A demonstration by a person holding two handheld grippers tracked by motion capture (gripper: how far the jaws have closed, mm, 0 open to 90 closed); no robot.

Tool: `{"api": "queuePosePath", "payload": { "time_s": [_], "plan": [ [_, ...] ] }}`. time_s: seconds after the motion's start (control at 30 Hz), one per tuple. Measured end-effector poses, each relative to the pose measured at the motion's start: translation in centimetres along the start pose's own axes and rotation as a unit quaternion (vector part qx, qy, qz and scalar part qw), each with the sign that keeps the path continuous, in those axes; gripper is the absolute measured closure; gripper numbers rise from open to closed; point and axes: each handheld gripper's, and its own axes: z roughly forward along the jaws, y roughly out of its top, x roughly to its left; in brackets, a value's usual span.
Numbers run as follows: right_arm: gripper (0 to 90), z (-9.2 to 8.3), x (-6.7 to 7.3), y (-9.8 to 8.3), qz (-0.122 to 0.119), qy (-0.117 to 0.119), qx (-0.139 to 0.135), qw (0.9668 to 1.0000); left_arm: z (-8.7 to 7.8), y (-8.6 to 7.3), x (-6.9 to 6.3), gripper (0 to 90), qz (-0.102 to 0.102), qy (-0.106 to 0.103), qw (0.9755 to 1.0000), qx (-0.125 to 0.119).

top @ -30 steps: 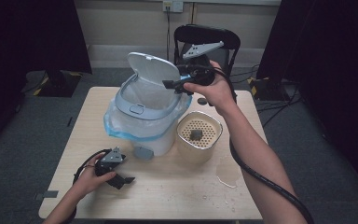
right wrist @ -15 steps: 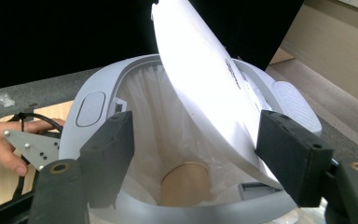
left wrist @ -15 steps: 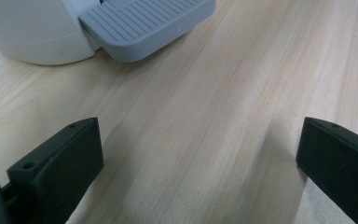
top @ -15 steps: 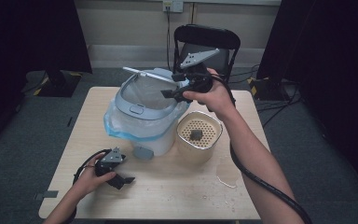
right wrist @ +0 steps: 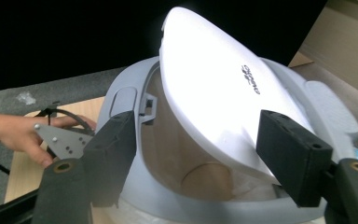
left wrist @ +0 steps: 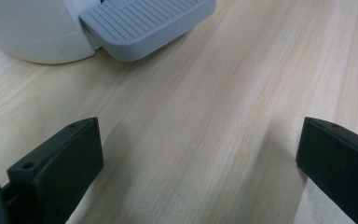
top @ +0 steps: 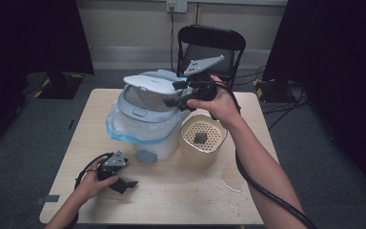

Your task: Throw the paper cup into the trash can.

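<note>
bin (top: 145, 126) sits far-centre on desk (top: 186, 191), lid (top: 152, 82) half down. right gripper (top: 171, 93) at lid's right edge, jaws apart, nothing clamped. left gripper (top: 124, 183) rests near-left on desk, jaws apart, empty.

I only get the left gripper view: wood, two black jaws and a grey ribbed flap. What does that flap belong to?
Observer: It's the pedal of a white bin lined with a plastic bag.
Operator: Is the bin open?
Observer: Partly. Its lid hangs tilted over the opening.
Operator: What's the other gripper doing?
Observer: The right gripper is up at the lid's edge, jaws wide apart.
Operator: Anything else nearby?
Observer: A beige basket full of holes stands beside the bin, with a small dark thing inside.
</note>
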Motion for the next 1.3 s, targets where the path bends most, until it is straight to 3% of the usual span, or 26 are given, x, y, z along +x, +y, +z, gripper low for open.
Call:
{"api": "queuePosePath", "payload": {
  "time_s": [0.2, 0.47, 0.57, 0.83, 1.0, 1.3],
  "plan": [
    [30.9, -0.2, 0.4, 0.0, 0.003, 0.01, -0.002, 0.9999, 0.0, 0.0, 0.0, 0.0, 0.0, 0.0, 1.0, 0.0],
    [41.3, 0.2, 0.4, -0.2, 0.019, 0.039, 0.013, 0.999, 0.0, 0.0, 0.0, 0.0, 0.0, 0.0, 1.0, 0.0],
    [48.9, 0.6, 0.3, -0.3, 0.033, 0.049, 0.016, 0.9981, 0.0, 0.0, 0.0, 0.0, 0.0, 0.0, 1.0, 0.0],
    [69.3, 1.3, 0.2, -0.2, 0.052, 0.032, 0.029, 0.9977, 0.0, 0.0, 0.0, 0.0, 0.0, 0.0, 1.0, 0.0],
    [73.2, 2.2, 0.4, -0.1, 0.05, 0.012, 0.044, 0.9977, 0.0, 0.0, 0.0, 0.0, 0.0, 0.0, 1.0, 0.0],
    [74.2, 3.3, 0.4, 0.5, 0.038, 0.01, 0.061, 0.9973, 0.0, 0.0, 0.0, 0.0, 0.0, 0.0, 1.0, 0.0]
  ]
}}
